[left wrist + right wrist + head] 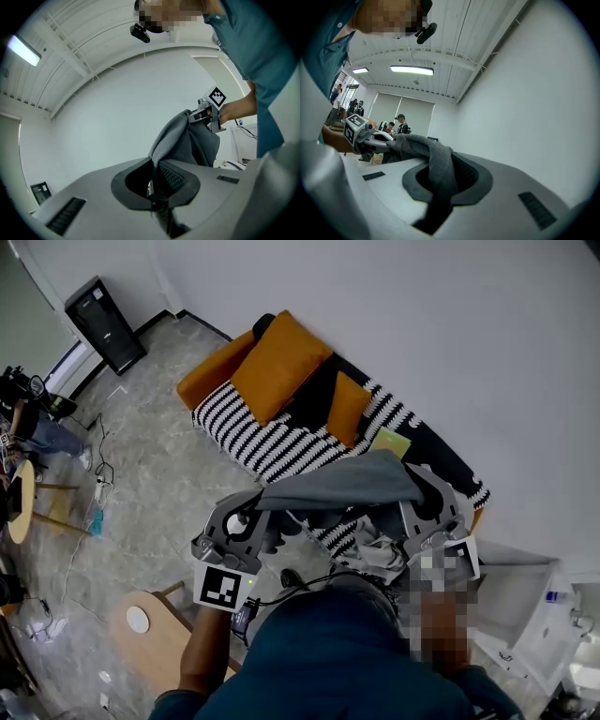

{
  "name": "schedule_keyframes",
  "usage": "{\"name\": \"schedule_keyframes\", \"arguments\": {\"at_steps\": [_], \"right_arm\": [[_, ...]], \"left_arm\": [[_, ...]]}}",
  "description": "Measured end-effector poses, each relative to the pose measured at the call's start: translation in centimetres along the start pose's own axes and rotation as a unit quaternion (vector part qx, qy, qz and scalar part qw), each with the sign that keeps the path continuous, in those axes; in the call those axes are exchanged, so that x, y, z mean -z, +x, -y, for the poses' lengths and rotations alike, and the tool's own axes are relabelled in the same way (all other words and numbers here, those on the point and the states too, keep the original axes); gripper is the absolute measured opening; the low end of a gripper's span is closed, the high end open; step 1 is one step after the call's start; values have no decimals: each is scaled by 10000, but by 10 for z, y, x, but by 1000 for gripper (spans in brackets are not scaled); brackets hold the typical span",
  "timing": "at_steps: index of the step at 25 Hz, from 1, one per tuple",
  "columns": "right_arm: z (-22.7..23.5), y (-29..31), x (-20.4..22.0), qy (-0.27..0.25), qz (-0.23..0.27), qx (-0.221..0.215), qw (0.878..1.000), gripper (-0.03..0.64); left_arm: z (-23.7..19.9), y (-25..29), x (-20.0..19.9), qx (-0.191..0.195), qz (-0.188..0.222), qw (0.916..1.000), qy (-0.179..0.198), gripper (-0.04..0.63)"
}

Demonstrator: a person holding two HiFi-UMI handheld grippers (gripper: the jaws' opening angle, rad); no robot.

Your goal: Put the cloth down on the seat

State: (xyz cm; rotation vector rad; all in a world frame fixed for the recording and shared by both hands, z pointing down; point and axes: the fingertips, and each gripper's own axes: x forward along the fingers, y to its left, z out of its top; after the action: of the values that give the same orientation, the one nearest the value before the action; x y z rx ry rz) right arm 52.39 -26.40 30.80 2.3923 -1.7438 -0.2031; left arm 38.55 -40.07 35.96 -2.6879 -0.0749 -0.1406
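A grey cloth [342,482] hangs stretched in the air between my two grippers, above the near end of the seat [272,442], a sofa with a black-and-white striped cover. My left gripper [260,501] is shut on the cloth's left end, and in the left gripper view the cloth [180,140] runs up out of the closed jaws [157,187] toward the right gripper [211,110]. My right gripper [422,491] is shut on the other end. There the cloth [433,154] drapes over the pinched jaws [440,183] and leads to the left gripper [361,131].
Two orange cushions [278,365] and a green book [391,442] lie on the sofa. A black tower [105,324] stands at the far left wall. Wooden tables [155,634] are at my left, a white cabinet [525,615] at my right. People [396,125] stand in the background.
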Motion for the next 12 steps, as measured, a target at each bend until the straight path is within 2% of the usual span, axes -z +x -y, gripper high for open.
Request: {"name": "schedule_keyframes", "arguments": {"at_steps": [6,12], "right_arm": [[31,4,11,131,11,126,9998,41],[70,6,12,94,108,126,9998,41]], "left_arm": [[4,32,-4,162,-39,9998,86,25],[4,71,-17,149,19,9997,173,25]]}}
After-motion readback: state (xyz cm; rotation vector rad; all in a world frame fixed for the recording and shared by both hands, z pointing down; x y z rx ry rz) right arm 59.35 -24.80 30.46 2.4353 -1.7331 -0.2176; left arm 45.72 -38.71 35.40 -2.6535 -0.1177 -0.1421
